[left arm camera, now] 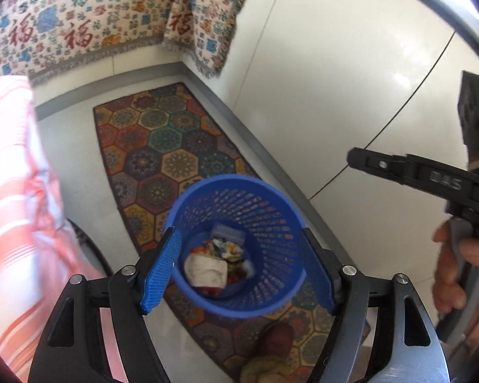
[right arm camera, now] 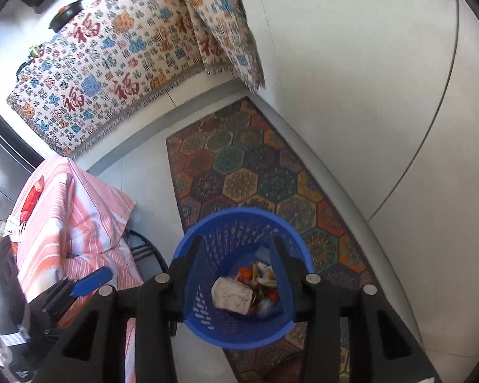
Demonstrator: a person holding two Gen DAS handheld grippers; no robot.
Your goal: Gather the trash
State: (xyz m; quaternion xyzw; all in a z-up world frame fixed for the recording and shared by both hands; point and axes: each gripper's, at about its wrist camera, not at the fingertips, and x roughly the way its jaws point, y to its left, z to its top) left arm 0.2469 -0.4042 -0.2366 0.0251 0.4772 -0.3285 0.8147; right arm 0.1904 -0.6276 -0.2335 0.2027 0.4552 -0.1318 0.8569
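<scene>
Left wrist view looks down into the blue basket [left arm camera: 236, 242], which stands on a patterned rug [left arm camera: 163, 146] on the pale tiled floor [left arm camera: 335, 79]. At the bottom of the basket lies the trash [left arm camera: 217, 261]: a crumpled white paper piece, some colourful wrappers and a small bluish packet, all mixed together. The fingers of my left gripper [left arm camera: 239, 268] are spread wide above the basket, with nothing between them, so I judge that what this hand carried is already inside. In the right wrist view my right gripper [right arm camera: 236, 271] hangs over the same basket; its fingers stand partly apart and I see nothing pinched between them, only the trash below. So the present drop seems done for both hands. What is left I cannot tell fully: no loose trash shows on the floor or the rug in these pictures, but other parts of the room are hidden. The room is narrow here. A cloth with red characters and blue flowers [right arm camera: 118, 73] hangs over furniture at the far side, with dark pots on top of it, and a pink striped cover [right arm camera: 70, 207] lies over something to the left, near the basket. A white wall [right arm camera: 367, 95] with a grey skirting runs along the right side of the rug.
</scene>
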